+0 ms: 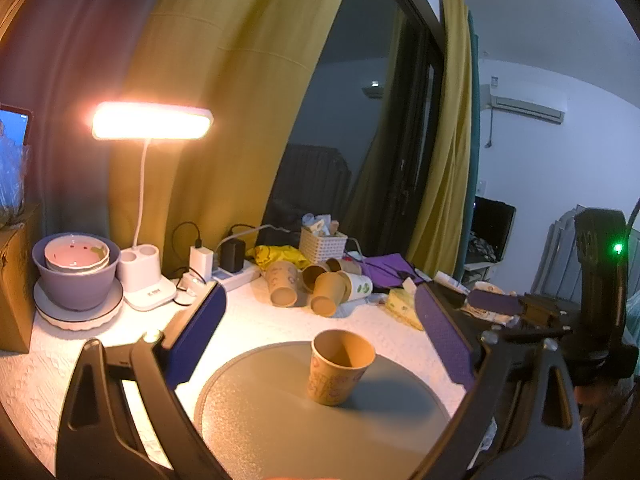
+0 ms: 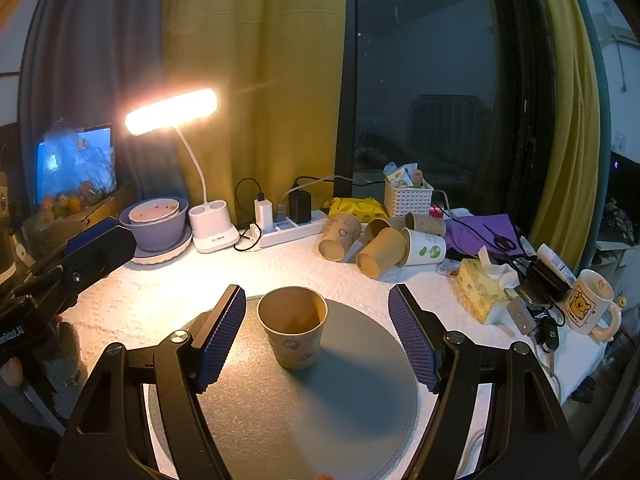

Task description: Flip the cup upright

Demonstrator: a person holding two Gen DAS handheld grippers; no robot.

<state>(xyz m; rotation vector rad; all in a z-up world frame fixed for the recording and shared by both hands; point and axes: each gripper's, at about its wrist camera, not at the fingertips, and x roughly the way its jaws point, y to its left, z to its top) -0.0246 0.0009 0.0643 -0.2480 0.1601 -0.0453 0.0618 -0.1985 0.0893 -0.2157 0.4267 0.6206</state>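
Observation:
A brown paper cup (image 1: 338,366) with a cartoon print stands upright, mouth up, on a round grey mat (image 1: 280,420). It also shows in the right wrist view (image 2: 294,326) on the same mat (image 2: 340,400). My left gripper (image 1: 320,344) is open and empty, its blue pads wide apart on either side of the cup and a little short of it. My right gripper (image 2: 318,338) is open and empty too, with the cup between its pads, nearer the left one, touching neither. The left gripper's blue-padded finger (image 2: 100,240) shows at the left of the right wrist view.
Several paper cups (image 2: 384,246) lie on their sides at the back. A lit desk lamp (image 2: 208,224), stacked bowls (image 2: 156,224), a power strip (image 2: 288,228), a white basket (image 2: 408,196), a tissue pack (image 2: 480,290) and a mug (image 2: 590,304) stand around the white table.

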